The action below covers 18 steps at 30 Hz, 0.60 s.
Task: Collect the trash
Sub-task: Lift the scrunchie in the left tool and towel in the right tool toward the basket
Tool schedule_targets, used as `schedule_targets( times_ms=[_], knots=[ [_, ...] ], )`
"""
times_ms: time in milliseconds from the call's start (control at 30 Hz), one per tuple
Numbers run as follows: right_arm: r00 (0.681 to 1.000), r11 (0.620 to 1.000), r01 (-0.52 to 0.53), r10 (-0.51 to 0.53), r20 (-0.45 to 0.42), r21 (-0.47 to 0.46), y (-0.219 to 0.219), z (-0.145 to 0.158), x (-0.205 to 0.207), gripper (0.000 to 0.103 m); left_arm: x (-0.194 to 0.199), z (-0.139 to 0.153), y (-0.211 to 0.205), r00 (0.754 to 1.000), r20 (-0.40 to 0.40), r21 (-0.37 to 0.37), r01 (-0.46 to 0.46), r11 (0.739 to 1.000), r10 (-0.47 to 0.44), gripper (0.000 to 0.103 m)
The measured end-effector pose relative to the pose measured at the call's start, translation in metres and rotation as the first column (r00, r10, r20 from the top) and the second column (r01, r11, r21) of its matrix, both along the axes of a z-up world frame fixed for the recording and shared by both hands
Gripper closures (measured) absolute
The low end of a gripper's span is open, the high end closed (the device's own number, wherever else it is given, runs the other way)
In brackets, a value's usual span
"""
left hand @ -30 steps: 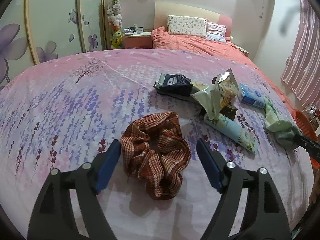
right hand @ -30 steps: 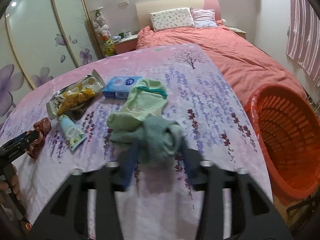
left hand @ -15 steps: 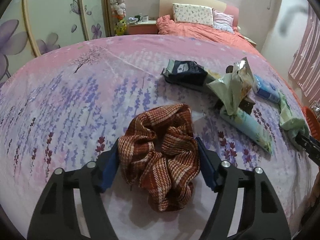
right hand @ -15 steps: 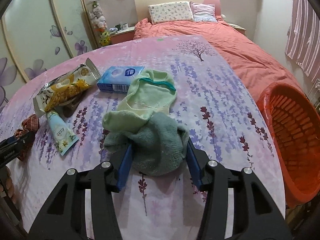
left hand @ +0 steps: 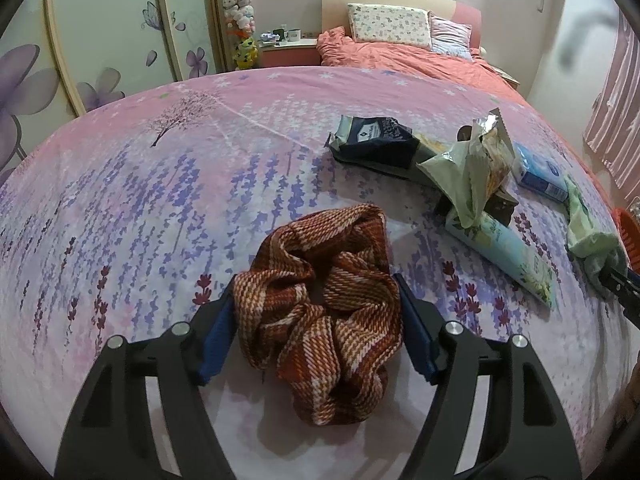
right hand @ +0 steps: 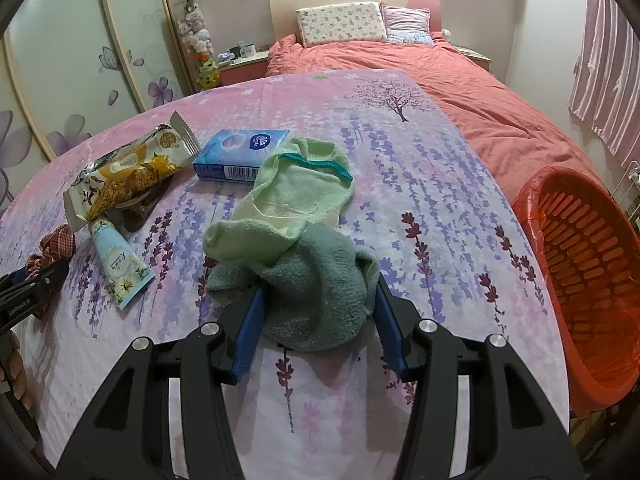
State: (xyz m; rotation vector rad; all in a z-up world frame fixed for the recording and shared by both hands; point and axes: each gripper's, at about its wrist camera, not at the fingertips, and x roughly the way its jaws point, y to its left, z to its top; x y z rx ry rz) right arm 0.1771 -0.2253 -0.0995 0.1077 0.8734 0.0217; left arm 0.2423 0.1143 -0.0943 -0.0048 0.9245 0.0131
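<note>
We were at the grasping step. Our left gripper (left hand: 316, 320) straddled the scrunchie (left hand: 320, 316) on the bedspread (left hand: 160, 200), jaws opening slightly, pads touching its sides. Our right gripper (right hand: 316, 316) pinched the green sock (right hand: 316, 284). Next, we judged, came lifting toward the orange basket (right hand: 592, 272).

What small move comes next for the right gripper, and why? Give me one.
Probably a short lift straight up. The right gripper has its pads pressed on both sides of the grey-green sock, which lies on the floral cloth partly under the light green sock. Raising it first should free it before carrying it to the orange basket.
</note>
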Motion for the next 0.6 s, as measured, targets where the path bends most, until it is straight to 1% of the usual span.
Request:
schedule_targets(
  times_ms=[100,233,367,400,433,467,500,533,600],
  knots=[
    [1.000,1.000,0.000,0.000,0.001,-0.001,-0.001,0.000,0.000,0.051,-0.001,0.000,-0.001,1.000,0.001,-0.005,0.006,1.000,-0.006,0.029],
    [1.000,1.000,-0.012,0.012,-0.003,-0.014,0.002,0.000,-0.001,0.051,-0.005,0.002,0.009,1.000,0.015,-0.046,0.027,0.999,-0.027,0.031],
    [1.000,1.000,0.008,-0.008,-0.009,0.023,-0.004,0.000,0.000,0.052,-0.008,0.003,0.021,0.999,0.025,-0.087,0.026,0.996,-0.024,0.033],
    [1.000,1.000,0.011,-0.011,-0.007,0.025,-0.003,0.000,-0.001,0.055,-0.008,0.003,0.021,0.999,0.025,-0.086,0.025,0.996,-0.023,0.036],
    [1.000,1.000,0.007,-0.007,-0.003,0.019,-0.003,0.000,-0.002,0.068,-0.008,0.003,0.020,0.999,0.027,-0.084,0.026,0.996,-0.024,0.047],
    [1.000,1.000,-0.002,0.002,-0.002,0.018,-0.003,0.000,-0.004,0.083,-0.009,0.004,0.020,0.999,0.033,-0.083,0.030,0.996,-0.028,0.054],
    [1.000,0.999,-0.018,0.018,-0.005,0.029,-0.002,0.001,-0.006,0.087,-0.009,0.005,0.019,0.999,0.036,-0.085,0.038,0.996,-0.035,0.059],
    [1.000,0.999,-0.021,0.022,-0.008,0.029,-0.001,0.002,-0.009,0.088,-0.011,0.006,0.019,0.998,0.039,-0.085,0.042,0.995,-0.039,0.064],
    [0.999,0.999,-0.032,0.032,0.006,0.025,-0.001,0.007,-0.018,0.089,-0.013,0.008,0.020,0.998,0.048,-0.093,0.049,0.994,-0.045,0.067]
  ],
)
